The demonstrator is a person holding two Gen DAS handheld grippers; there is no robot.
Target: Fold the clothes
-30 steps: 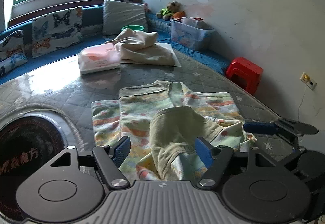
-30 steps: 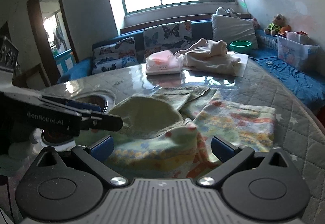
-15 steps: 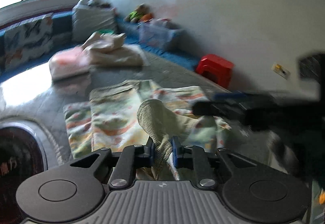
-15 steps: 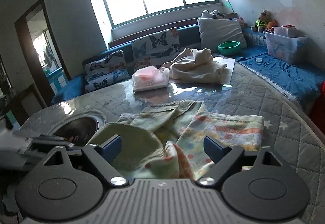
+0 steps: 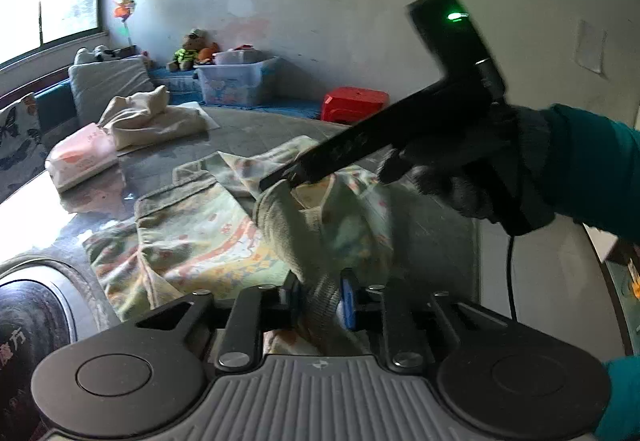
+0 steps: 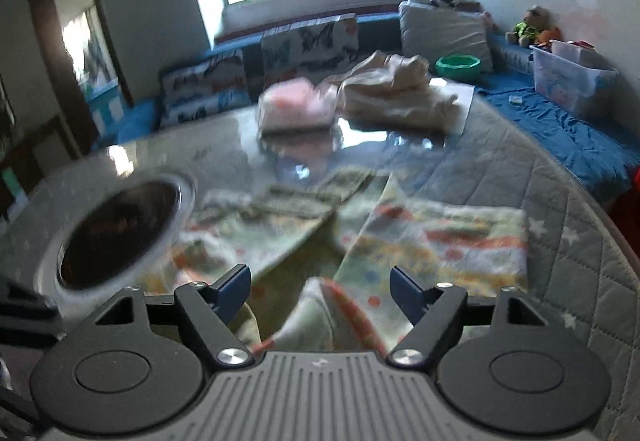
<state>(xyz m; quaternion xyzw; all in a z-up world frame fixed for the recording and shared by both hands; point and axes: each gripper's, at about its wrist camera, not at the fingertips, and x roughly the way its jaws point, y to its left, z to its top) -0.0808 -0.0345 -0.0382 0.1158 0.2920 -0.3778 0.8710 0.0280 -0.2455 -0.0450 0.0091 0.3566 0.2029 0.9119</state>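
Note:
A pale green patterned garment [image 5: 192,229] lies on the grey quilted table [image 5: 256,137]. My left gripper [image 5: 320,301] is shut on its olive ribbed cuff [image 5: 288,225] and lifts that sleeve off the table. My right gripper [image 6: 320,287] is open above the near edge of the garment [image 6: 432,241], with a raised fold of cloth between its fingers but not clamped. In the left wrist view the right gripper's body crosses above the garment, held by a gloved hand [image 5: 480,169].
A beige bundle of clothes [image 6: 396,93] and a pink packet [image 6: 296,109] lie at the table's far side. A round dark inset [image 6: 120,233] sits at the left. A blue bench, cushions, a plastic bin [image 5: 236,81] and a red stool [image 5: 356,101] ring the table.
My left gripper closed on the olive cuff and lifted it up and to the right. My right gripper rose and swung over the garment, staying open.

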